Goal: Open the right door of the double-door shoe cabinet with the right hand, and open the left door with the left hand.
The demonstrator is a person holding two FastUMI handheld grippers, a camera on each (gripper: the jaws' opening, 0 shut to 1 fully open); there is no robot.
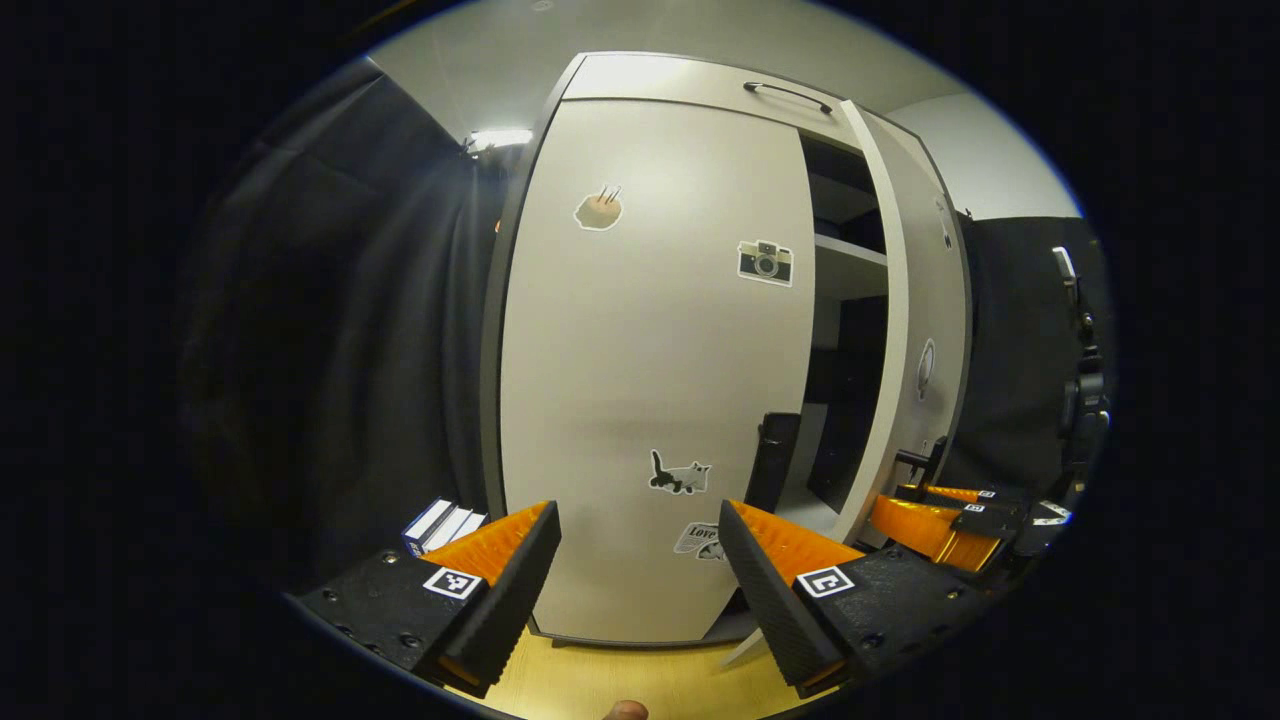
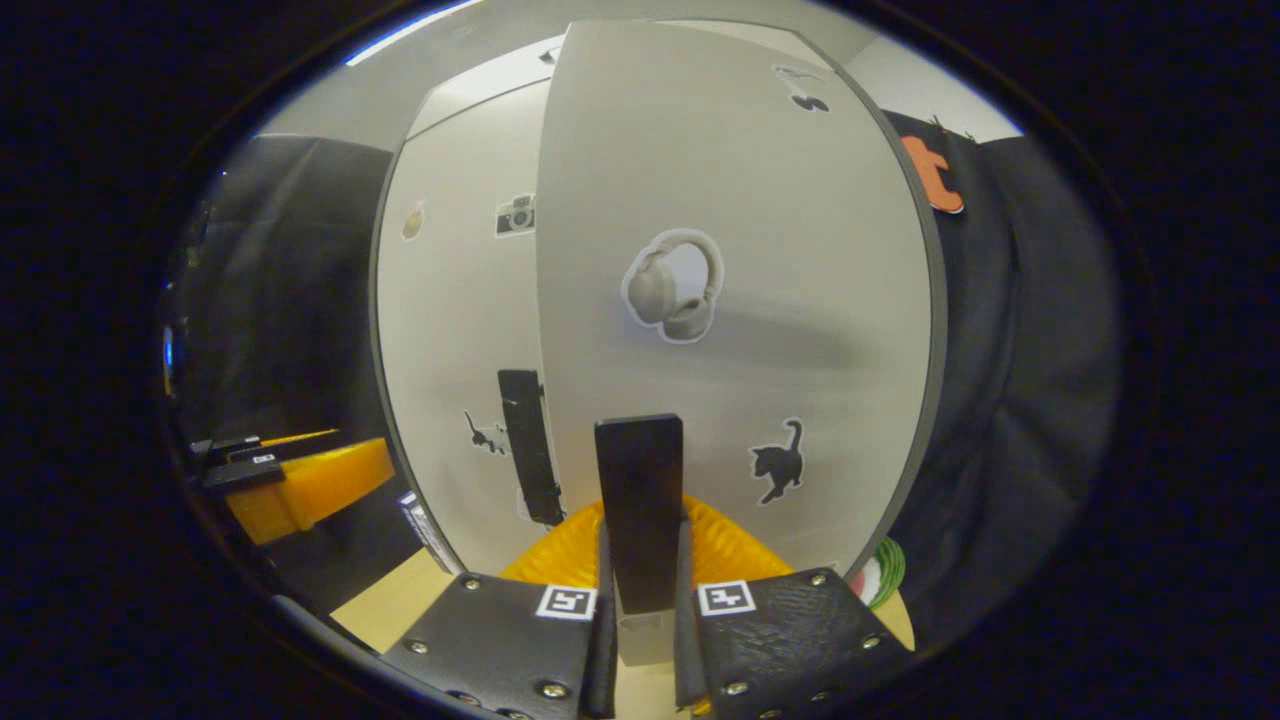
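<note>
The tall pale-grey double-door shoe cabinet (image 1: 655,350) is faced low from the left gripper view; its camera-sticker left door (image 2: 455,340) is shared, seen closer, from the right gripper view.

Black cloth (image 1: 330,330) hangs left and right as the booth's wall; pale ceiling (image 1: 480,70) above, a bright lamp (image 1: 500,138), light wooden floor (image 1: 620,680) below.

Shoe cab. (image 1: 650,350) on wood floor (image 1: 620,685)

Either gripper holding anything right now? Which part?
The right gripper is shut on the right door, gripping its black handle near the lower end. The left gripper is open, holding nothing, facing the closed left door.
</note>
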